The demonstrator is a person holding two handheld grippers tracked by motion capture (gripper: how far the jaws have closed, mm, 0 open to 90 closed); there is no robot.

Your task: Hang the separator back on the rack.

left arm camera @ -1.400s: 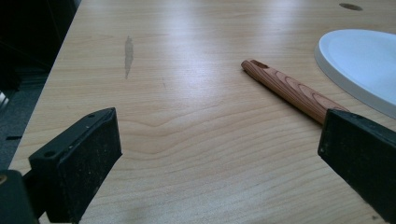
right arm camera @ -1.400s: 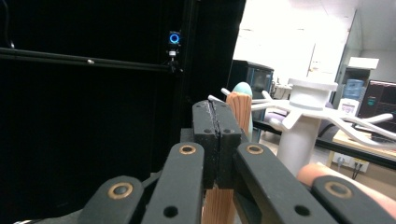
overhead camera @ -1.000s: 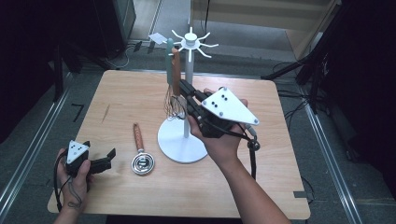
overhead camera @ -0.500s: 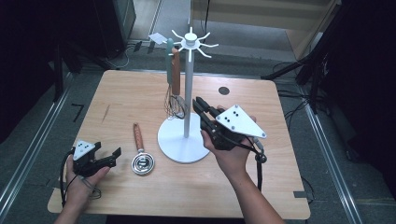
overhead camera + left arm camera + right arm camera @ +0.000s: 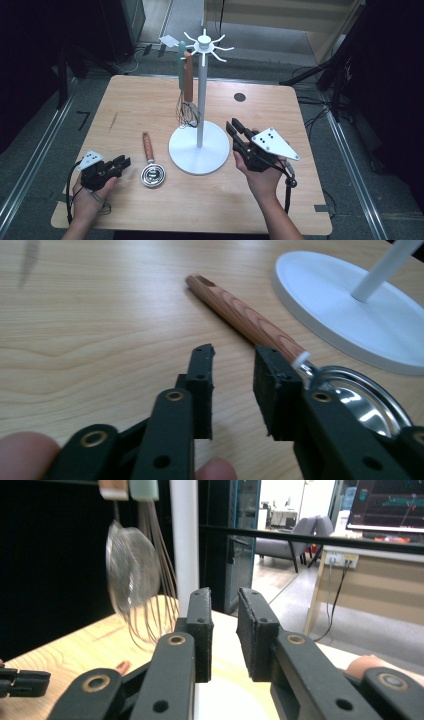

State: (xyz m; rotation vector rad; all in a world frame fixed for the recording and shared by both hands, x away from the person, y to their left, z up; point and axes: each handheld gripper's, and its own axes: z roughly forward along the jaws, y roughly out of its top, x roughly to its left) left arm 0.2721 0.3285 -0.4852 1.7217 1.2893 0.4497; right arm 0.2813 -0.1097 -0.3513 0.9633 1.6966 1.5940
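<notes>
A white hook stand [image 5: 201,100] rises from a round base [image 5: 200,150] at mid-table. From its top hang a green-handled whisk [image 5: 186,114] and a wooden-handled strainer [image 5: 188,82]. A metal scoop with a wooden handle [image 5: 147,145] lies flat to the left of the base. My left gripper [image 5: 122,162] rests low just left of the scoop's bowl [image 5: 360,400]; its jaws have just been closing to a narrow gap with nothing between them [image 5: 232,357]. My right gripper [image 5: 235,126] sits right of the base, and its jaws have just been opening slightly, empty [image 5: 223,600], facing the pole [image 5: 184,540].
A small black disc [image 5: 240,97] sits on the table behind the stand. A dark tape mark [image 5: 82,120] lies by the left edge. Cables trail from both grippers toward the near table edge.
My right gripper has come down from beside the hanging utensils to the table at the right of the base. The left gripper's jaws have narrowed and it has shifted slightly toward the scoop.
</notes>
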